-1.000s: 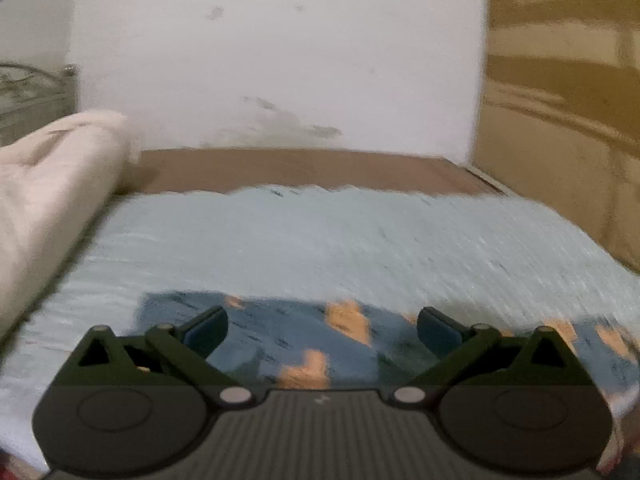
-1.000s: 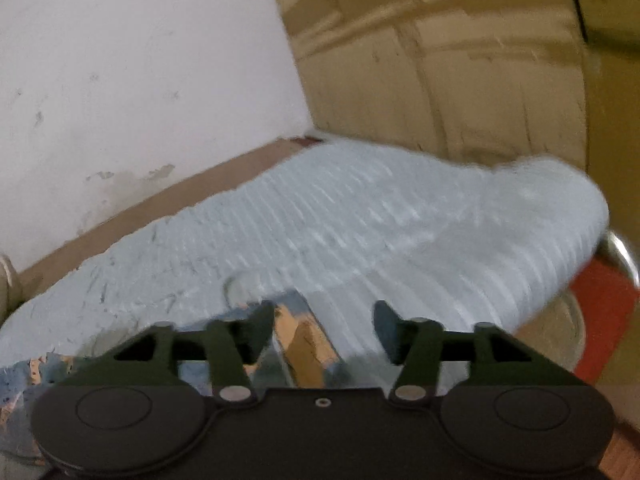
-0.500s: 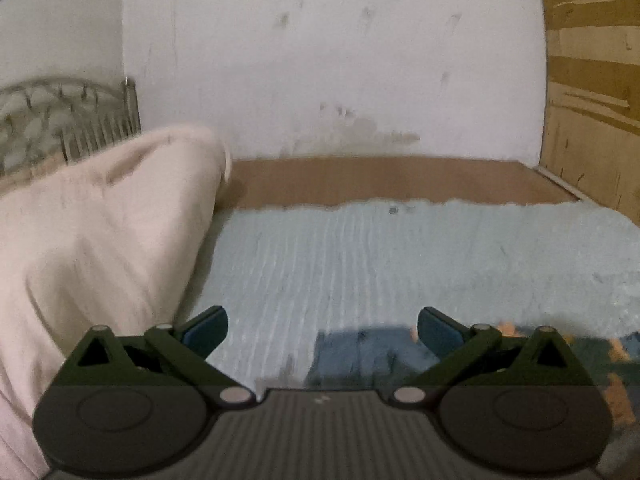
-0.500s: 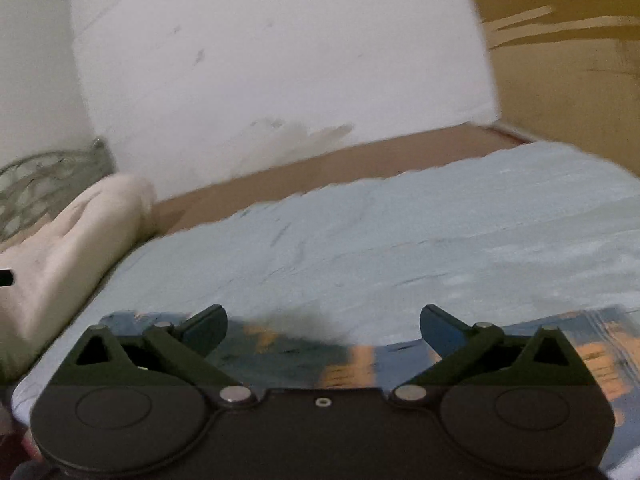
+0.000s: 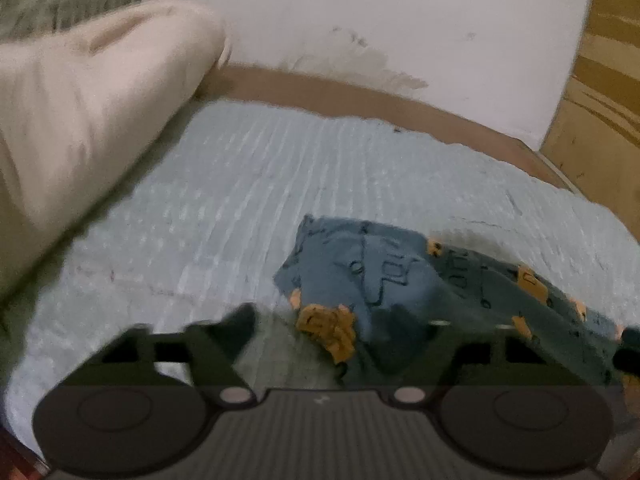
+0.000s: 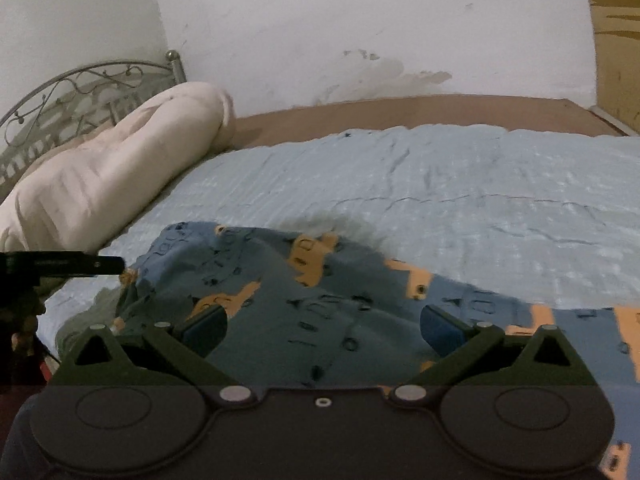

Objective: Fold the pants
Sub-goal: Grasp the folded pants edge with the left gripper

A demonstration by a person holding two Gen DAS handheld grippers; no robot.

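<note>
Pants: the pants [image 6: 320, 312] are laid on the bed, blue with orange patches, stretched across its near side; one end is bunched and rumpled toward the pillow side, so folding is judged to be at an early stage.
Bunched end: a crumpled orange bit [image 5: 328, 330] is seen at the pants' edge, lying between the left fingers; this edge is judged to be the intended hold.
Left gripper: the left gripper [image 5: 332, 332] is tilted down over that edge and its fingers are closing; cloth lies between them, but the pads are not seen pressing on it, and the view is blurred.
Right gripper: the right gripper [image 6: 320, 330] is held low over the middle of the pants with fingers released and spread wide, nothing gripped; it is judged to be poised for a second hold.
Bed: a pale blue sheet [image 6: 440, 184] is spread flat, giving a surface for folding.
Pillow: a cream pillow [image 6: 112, 164] is kept at the head end, apart from the pants.
</note>
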